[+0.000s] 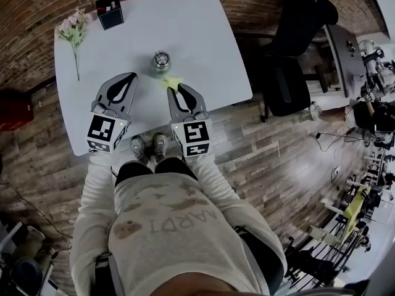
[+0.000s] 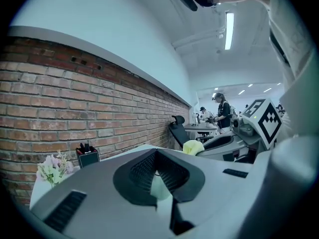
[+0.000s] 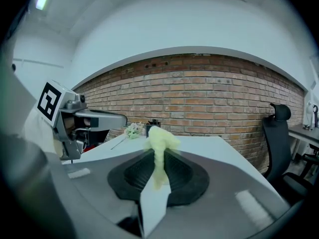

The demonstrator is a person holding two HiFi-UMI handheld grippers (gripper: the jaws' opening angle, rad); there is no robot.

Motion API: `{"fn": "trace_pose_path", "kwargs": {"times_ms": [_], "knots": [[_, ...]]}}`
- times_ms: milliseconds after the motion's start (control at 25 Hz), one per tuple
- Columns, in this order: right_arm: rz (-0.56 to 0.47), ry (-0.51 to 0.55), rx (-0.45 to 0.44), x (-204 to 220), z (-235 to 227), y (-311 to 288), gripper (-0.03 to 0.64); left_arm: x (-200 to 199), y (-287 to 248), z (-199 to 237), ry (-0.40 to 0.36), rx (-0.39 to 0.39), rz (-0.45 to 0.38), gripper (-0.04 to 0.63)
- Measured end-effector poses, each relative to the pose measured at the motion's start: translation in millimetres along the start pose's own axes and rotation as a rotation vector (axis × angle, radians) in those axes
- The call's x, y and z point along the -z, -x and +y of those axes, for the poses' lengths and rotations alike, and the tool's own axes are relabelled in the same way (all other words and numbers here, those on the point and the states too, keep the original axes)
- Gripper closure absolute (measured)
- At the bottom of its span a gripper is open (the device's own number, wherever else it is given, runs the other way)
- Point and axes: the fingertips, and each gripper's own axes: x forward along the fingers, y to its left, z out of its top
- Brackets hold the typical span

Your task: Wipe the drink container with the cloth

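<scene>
While a person stands at the near edge of a white table [image 1: 203,36], seen from above, a small clear drink container [image 1: 161,61] with a round metal lid stands upright near the table's middle.

The right gripper [image 1: 174,89] reaches toward the container from the near side and slightly to its right. Its jaws are clenched on a pale yellow cloth [image 1: 173,81]. The right gripper view shows this gripper [image 3: 158,152] with the cloth [image 3: 160,142] pinched between the ribbed black pads, bunched into a tuft above the tips and hanging as a strip below them. From above, the cloth lies just beside the container's near right side; whether the two touch cannot be told.

The left gripper [image 1: 131,75] points toward the container from the near left and stays apart from it. The left gripper view shows its jaws [image 2: 157,151] closed tip to tip, with nothing gripped between them.

Far left of the container, a sprig of pale pink flowers [image 1: 73,32] lies flat near the table's left edge. Beyond the container and to its left, a black pen holder [image 1: 109,11] stands near the far edge. A black office chair [image 1: 290,73] sits on the wooden floor to the container's right, past the table's edge. A red brick wall [image 3: 209,98] runs behind the table on the container's far side.

On the container's near side, below the table edge, the person's two shoes [image 1: 148,145] and light sweater [image 1: 179,221] are visible.
</scene>
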Motion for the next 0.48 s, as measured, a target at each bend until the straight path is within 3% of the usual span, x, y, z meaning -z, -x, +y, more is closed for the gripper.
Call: {"fn": "trace_pose_path", "kwargs": {"times_ms": [480], "knots": [[-0.065,0.004,0.043,-31,0,34,0.545,-22,27,-8,0.030,-0.001,-0.070,0.595]]}}
